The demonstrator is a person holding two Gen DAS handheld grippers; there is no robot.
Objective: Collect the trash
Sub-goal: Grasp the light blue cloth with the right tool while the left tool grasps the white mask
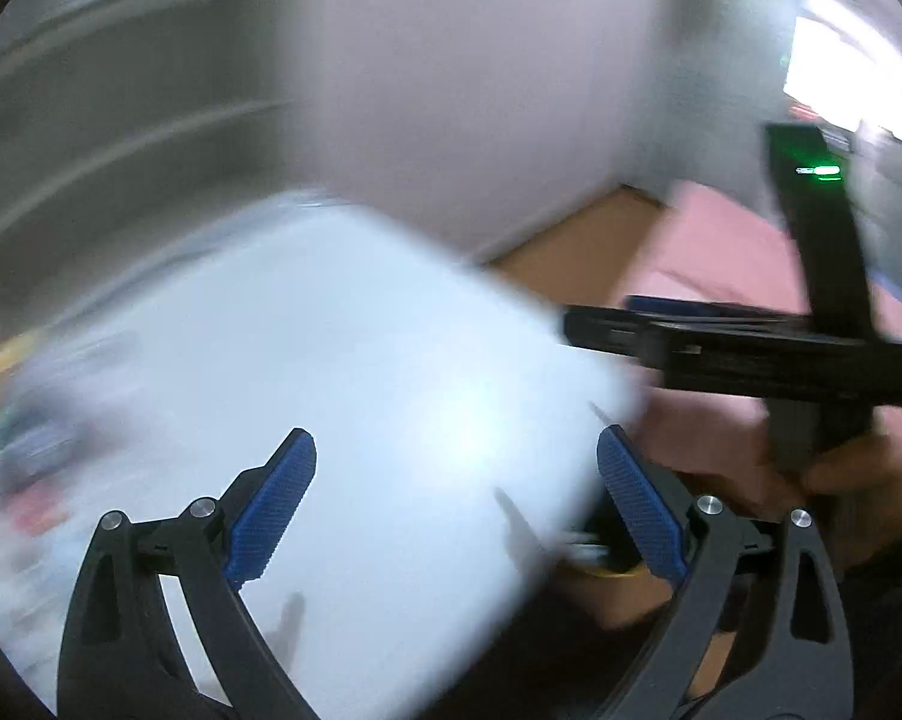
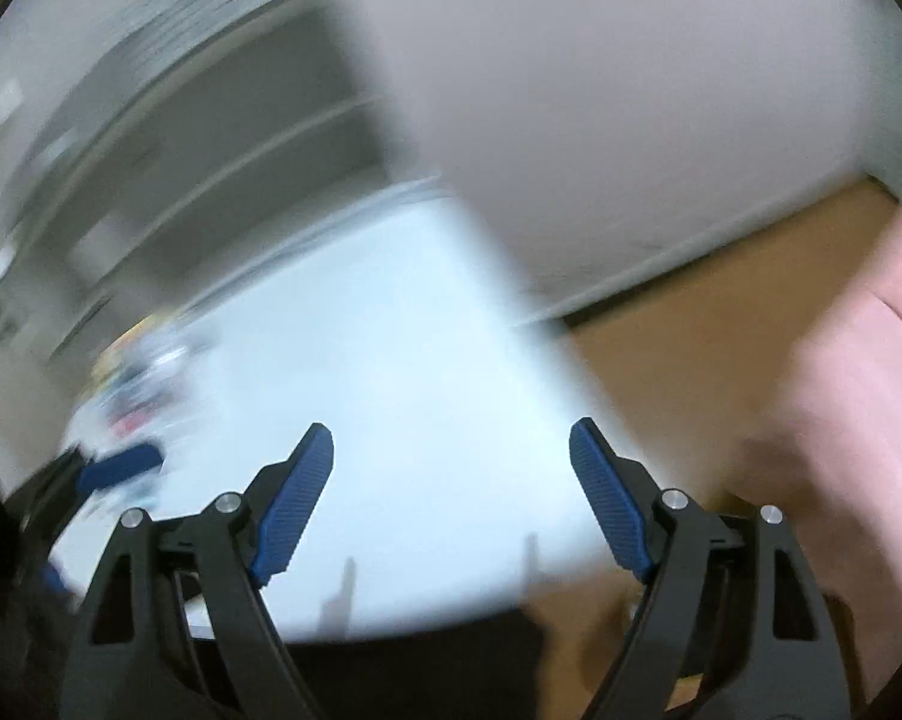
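Both views are smeared by motion. A white table fills the middle of the left wrist view and of the right wrist view. A blurred heap of coloured trash lies at its far left end; it also shows in the right wrist view. My left gripper is open and empty above the table's near right part. My right gripper is open and empty above the table's near edge. The right gripper's body shows at the right of the left wrist view, held in a hand.
A white wall stands behind the table. Grey shelving is at the left. A brown floor lies right of the table, with a pink surface further right. A bright screen sits at the top right.
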